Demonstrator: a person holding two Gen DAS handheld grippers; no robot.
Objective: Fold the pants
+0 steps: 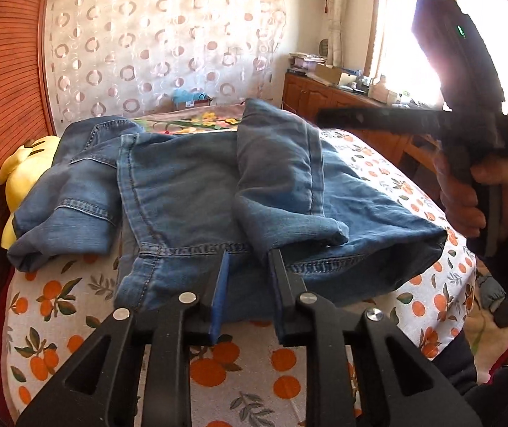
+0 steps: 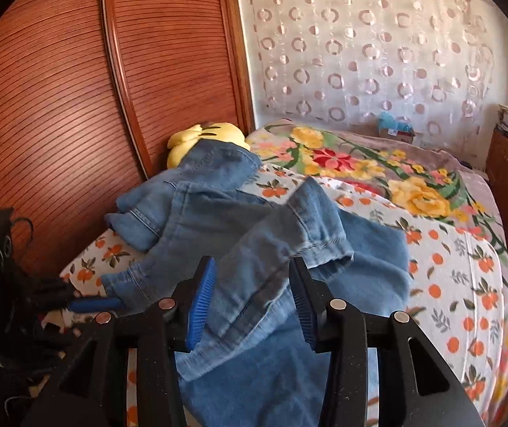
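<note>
Blue denim pants (image 1: pixel 182 185) lie partly folded on the bed, one leg end doubled over on top and the waist part bunched at the left. My left gripper (image 1: pixel 250 259) is at the near hem. Its blue-padded fingers stand slightly apart with the hem edge between them, not pinched. In the right wrist view my right gripper (image 2: pixel 254 267) is open wide over the folded pants (image 2: pixel 254 242), and a leg runs loosely between its fingers. A hand holds the right gripper's body (image 1: pixel 467 135) raised at the right. The left gripper's blue pad (image 2: pixel 90 304) shows low at the left.
The bed has an orange-print sheet (image 1: pixel 218 366) and a floral blanket (image 2: pixel 360 167) further back. A yellow plush toy (image 2: pixel 200 138) leans against the slatted wooden wardrobe (image 2: pixel 58 89) on the left. A cluttered wooden cabinet (image 1: pixel 325 96) runs under the window at the right.
</note>
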